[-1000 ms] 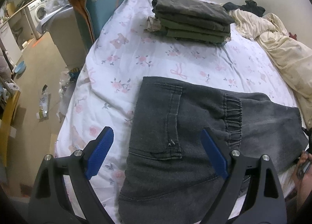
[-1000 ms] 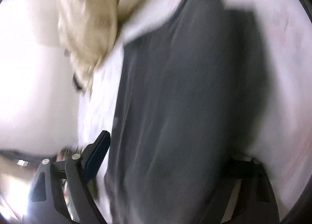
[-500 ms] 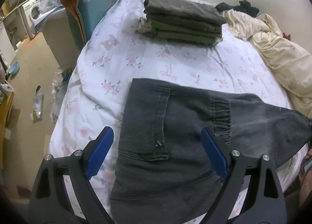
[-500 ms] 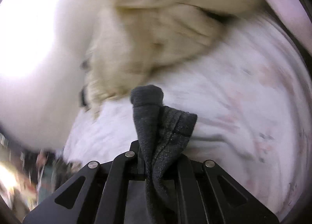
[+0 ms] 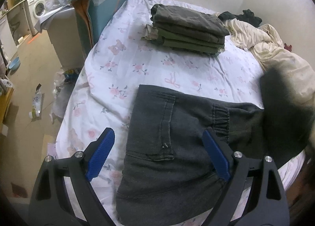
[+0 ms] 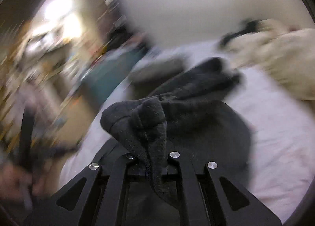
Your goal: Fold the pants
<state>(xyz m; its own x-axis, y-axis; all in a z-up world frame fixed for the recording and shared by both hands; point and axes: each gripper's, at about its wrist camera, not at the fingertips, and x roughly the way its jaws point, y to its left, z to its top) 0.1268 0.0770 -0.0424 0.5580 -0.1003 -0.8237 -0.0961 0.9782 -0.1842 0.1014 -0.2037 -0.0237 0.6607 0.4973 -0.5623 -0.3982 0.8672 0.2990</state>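
Two grippers are working over one pair of dark grey pants (image 5: 173, 147), which is lying partly folded on the floral bed sheet (image 5: 137, 62). We are holding the left gripper (image 5: 157, 155) above the near end of the garment with its jaws spread wide apart — the ribbed blue pads (image 5: 101, 154) are flanking the cloth without touching it. Between them the fabric is showing a washed, denim-like grain, a stitched patch pocket and a band of gathered elastic toward the right.

We are pinching the right gripper (image 6: 152, 164) tight on a bunched end of the same pants (image 6: 149, 125); up close the material is looking fuzzy and soft, rolled into a thick lump at the black fingers and draping back toward the bed in heavy folds. In the left wrist view that lifted part is appearing as a dark blur at the right edge. The right wrist view is smeared by motion, so the room behind it is hard for us to read.

Farther up the sheet, a neat stack of folded garments (image 5: 187, 29) in olive and grey is sitting well apart from the pants, and a crumpled cream blanket (image 5: 275, 56) is lying along the right side — puffy and creased.
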